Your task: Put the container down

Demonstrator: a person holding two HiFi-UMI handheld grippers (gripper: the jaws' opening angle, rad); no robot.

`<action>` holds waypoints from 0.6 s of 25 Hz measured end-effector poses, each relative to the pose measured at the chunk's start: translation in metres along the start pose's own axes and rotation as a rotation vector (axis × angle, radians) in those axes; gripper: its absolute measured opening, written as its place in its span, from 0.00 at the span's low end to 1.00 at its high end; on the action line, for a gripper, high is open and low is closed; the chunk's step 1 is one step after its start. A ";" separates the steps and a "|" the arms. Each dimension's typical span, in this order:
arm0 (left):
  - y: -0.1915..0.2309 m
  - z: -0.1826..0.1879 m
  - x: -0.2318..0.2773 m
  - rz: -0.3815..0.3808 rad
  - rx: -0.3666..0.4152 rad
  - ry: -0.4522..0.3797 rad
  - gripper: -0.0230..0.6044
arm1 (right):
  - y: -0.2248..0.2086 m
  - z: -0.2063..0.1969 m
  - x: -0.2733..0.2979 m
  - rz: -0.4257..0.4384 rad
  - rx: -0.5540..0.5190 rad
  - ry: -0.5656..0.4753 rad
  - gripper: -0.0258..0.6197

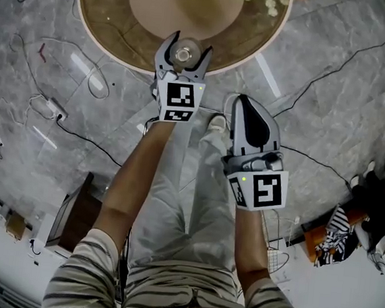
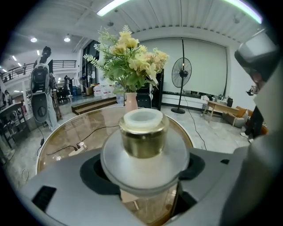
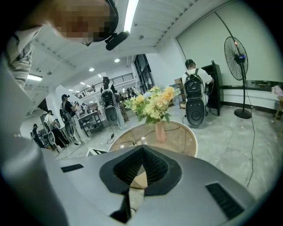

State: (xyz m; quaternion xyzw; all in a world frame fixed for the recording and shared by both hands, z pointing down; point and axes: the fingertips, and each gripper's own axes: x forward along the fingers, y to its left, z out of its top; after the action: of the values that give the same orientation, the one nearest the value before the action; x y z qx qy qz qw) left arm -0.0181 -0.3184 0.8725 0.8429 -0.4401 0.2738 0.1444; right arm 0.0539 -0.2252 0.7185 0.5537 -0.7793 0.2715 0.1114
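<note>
Left gripper clamped on the container, held over the near edge of the round table, apparently not yet landed. Right gripper closed, empty, over the floor. Step: set-down. Next: seat base flat, then release.
</note>
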 end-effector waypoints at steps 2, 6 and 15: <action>-0.001 -0.005 0.005 -0.003 0.005 0.006 0.56 | -0.002 -0.004 0.003 -0.002 0.001 0.006 0.05; -0.004 -0.015 0.017 -0.010 0.032 0.024 0.56 | -0.009 -0.010 0.008 -0.011 0.008 0.012 0.05; -0.007 -0.028 0.028 -0.015 0.052 0.041 0.56 | -0.013 -0.020 0.008 -0.023 0.021 0.028 0.05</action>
State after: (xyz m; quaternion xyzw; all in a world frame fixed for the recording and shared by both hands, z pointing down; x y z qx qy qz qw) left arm -0.0088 -0.3198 0.9119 0.8438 -0.4236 0.3013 0.1333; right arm 0.0601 -0.2242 0.7424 0.5599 -0.7683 0.2861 0.1198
